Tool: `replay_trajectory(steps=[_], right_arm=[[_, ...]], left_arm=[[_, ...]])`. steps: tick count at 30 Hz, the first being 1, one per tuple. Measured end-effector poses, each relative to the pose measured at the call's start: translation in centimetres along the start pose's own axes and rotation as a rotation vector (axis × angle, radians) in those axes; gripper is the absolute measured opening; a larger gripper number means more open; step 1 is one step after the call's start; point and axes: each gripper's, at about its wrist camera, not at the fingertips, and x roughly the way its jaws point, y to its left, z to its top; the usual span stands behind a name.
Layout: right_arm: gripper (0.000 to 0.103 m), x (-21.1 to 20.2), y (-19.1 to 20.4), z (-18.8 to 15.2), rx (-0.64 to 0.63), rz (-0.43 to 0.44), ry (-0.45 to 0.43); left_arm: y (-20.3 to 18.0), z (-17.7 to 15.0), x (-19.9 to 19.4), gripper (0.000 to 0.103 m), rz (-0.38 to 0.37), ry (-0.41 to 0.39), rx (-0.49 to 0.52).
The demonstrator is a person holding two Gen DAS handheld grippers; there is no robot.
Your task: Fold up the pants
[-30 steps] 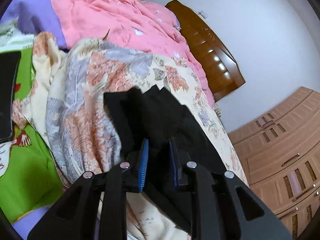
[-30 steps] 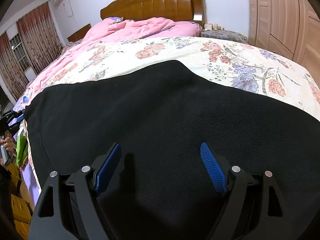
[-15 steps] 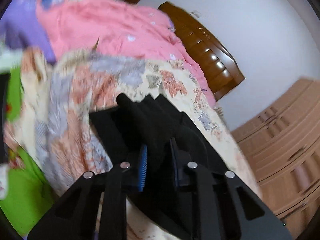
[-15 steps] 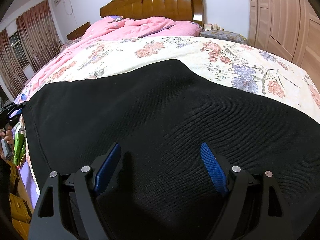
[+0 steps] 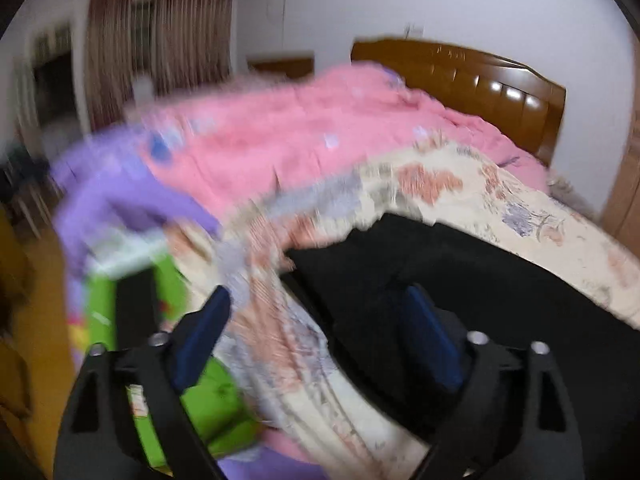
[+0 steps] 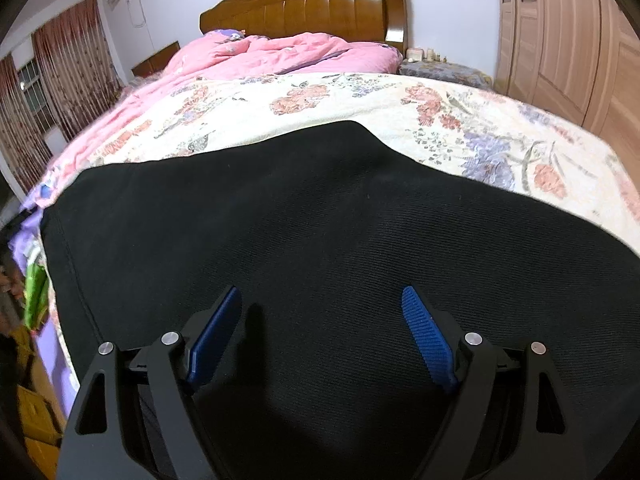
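The black knit pants (image 6: pixel 320 220) lie spread flat on the cream floral bedspread (image 6: pixel 360 104), filling the right wrist view from 9 to 3 o'clock. A crumpled pink quilt (image 6: pixel 280 52) sits at 12 o'clock before the brown wooden headboard (image 6: pixel 312 4); a light wooden wardrobe (image 6: pixel 560 40) stands at 2 o'clock. The right gripper (image 6: pixel 320 336) hovers spread apart over the cloth. The left gripper (image 5: pixel 316 336), jaws just sprung wide, grips nothing; its view is motion-blurred.
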Motion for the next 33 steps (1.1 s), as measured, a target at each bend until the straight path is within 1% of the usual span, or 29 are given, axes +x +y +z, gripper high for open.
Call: replay_trajectory(steps=[1,2,3,4,5,6,7,8,9,10,11,12,13,14,15,16,19,21,22,23,24,25,26,27,28,29,31,33], right_arm=[[0.081,-0.3,0.7,0.1,-0.016,0.017,-0.005],[0.081,-0.7,2.3,0.2,-0.043,0.048,-0.013],[0.082,-1.0,4.0,0.4,-0.083,0.076,-0.018],[0.083,-1.1,5.6,0.6,-0.127,0.087,-0.02],[0.088,-1.2,7.8,0.7,-0.197,0.087,-0.025],[0.088,-1.1,9.8,0.6,-0.27,0.075,-0.026],[0.088,-0.8,11.1,0.5,-0.32,0.063,-0.018],[0.088,-0.2,12.4,0.3,-0.371,0.05,0.006],[0.088,0.3,12.9,0.0,-0.39,0.043,0.027],[0.088,1.1,13.1,-0.5,-0.4,0.038,0.069],[0.088,1.6,12.7,-1.1,-0.389,0.045,0.1],[0.088,1.5,11.7,-1.4,-0.335,0.091,0.103],[0.088,1.7,10.6,-1.8,-0.284,0.135,0.14],[0.09,1.3,9.9,-2.2,-0.285,0.15,0.13],[0.09,0.9,9.6,-2.8,-0.313,0.142,0.125],[0.09,0.5,9.2,-3.2,-0.308,0.143,0.12],[0.09,-0.8,8.0,-3.9,-0.291,0.163,0.129],[0.089,-2.1,7.5,-3.6,-0.306,0.173,0.132],[0.089,-3.5,6.7,-3.2,-0.311,0.155,0.091],[0.091,-4.6,5.7,-2.7,-0.305,0.137,0.049],[0.091,-5.4,4.4,-2.3,-0.29,0.118,0.016],[0.091,-5.8,2.5,-1.5,-0.256,0.084,-0.006],[0.091,-5.7,0.8,-1.0,-0.222,0.053,-0.005],[0.091,-5.2,-1.6,-0.4,-0.163,0.008,0.011],[0.091,-4.8,-3.3,-0.2,-0.123,-0.014,0.02],[0.091,-4.3,-5.3,0.2,-0.076,-0.023,0.028],[0.091,-3.2,-8.2,0.8,-0.031,-0.029,0.046],[0.091,-1.9,-11.1,1.3,-0.002,-0.075,0.089]], left_arm=[[-1.6,-0.1,-1.8,0.099,-0.02,-0.046,0.072],[-3.4,-0.4,-3.3,0.101,-0.06,-0.074,0.151],[-5.3,-0.8,-4.1,0.101,-0.096,-0.079,0.229],[-7.2,-1.3,-4.6,0.101,-0.128,-0.067,0.303],[-9.5,-2.0,-4.7,0.101,-0.165,-0.039,0.391],[-11.5,-2.7,-4.4,0.101,-0.189,-0.008,0.458],[-12.9,-3.3,-4.0,0.101,-0.202,0.018,0.501],[-14.7,-4.1,-3.0,0.101,-0.211,0.066,0.56],[-15.6,-4.7,-2.1,0.101,-0.212,0.103,0.585],[-16.4,-5.3,-1.0,0.102,-0.21,0.15,0.599],[-16.3,-5.4,-0.6,0.102,-0.211,0.138,0.569],[-15.9,-5.3,-0.2,0.102,-0.213,0.148,0.54],[-15.4,-5.1,0.4,0.102,-0.237,0.182,0.5],[-14.5,-4.7,1.3,0.102,-0.278,0.239,0.429],[-14.1,-4.6,1.7,0.102,-0.29,0.254,0.407],[-14.1,-4.6,1.9,0.102,-0.288,0.249,0.413],[-14.1,-4.7,2.2,0.102,-0.269,0.245,0.405],[-14.9,-4.6,1.6,0.102,-0.23,0.257,0.411],[-15.6,-4.3,0.9,0.099,-0.194,0.262,0.422],[-16.5,-3.9,-0.4,0.096,-0.192,0.243,0.434],[-17.4,-3.4,-1.9,0.096,-0.236,0.214,0.435],[-18.6,-2.8,-3.7,0.097,-0.308,0.185,0.43],[-19.7,-2.3,-4.9,0.098,-0.367,0.174,0.43],[-22.0,-2.1,-6.4,0.099,-0.449,0.17,0.456],[-24.3,-2.1,-7.5,0.101,-0.51,0.17,0.497],[-27.7,-2.4,-8.6,0.101,-0.59,0.18,0.55],[-32.5,-3.3,-9.1,0.101,-0.682,0.218,0.613],[-38.2,-4.7,-9.5,0.101,-0.762,0.242,0.686]])
